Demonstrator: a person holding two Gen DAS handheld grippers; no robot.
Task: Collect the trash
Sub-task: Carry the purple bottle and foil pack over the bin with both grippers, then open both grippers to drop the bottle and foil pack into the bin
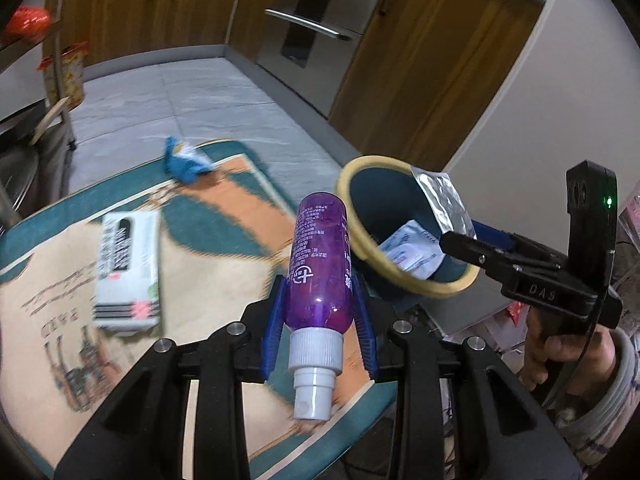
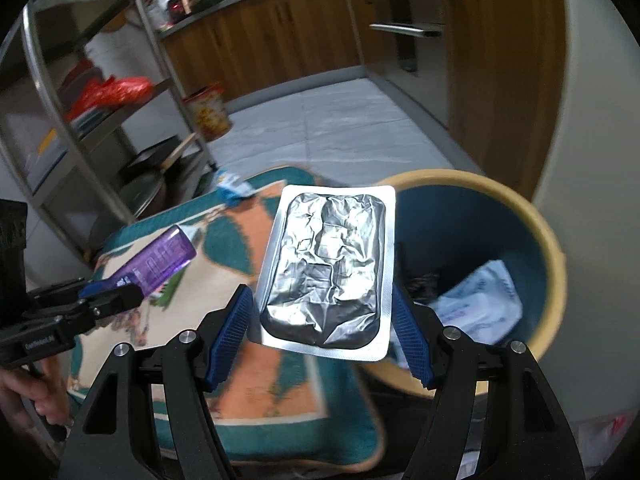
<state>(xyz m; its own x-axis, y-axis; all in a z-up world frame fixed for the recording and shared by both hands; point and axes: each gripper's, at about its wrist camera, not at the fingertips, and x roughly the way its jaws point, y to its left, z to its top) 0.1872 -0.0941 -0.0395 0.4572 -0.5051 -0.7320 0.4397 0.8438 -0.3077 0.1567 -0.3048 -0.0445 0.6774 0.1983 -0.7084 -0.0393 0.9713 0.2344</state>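
Purple bottle (image 1: 318,256) pinched in left gripper (image 1: 320,320) above the rug (image 1: 224,240); foil pack (image 2: 328,268) clamped in right gripper (image 2: 324,320) beside the bin (image 2: 552,248). Box (image 1: 128,272) and blue wrapper (image 1: 186,160) lie on the rug.

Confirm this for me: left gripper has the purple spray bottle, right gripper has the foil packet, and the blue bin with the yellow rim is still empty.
Not quite: the bin is not empty. The right wrist view shows a white wrapper already lying inside it. The rest stands: the left gripper holds the purple spray bottle, and the right gripper holds the foil packet.
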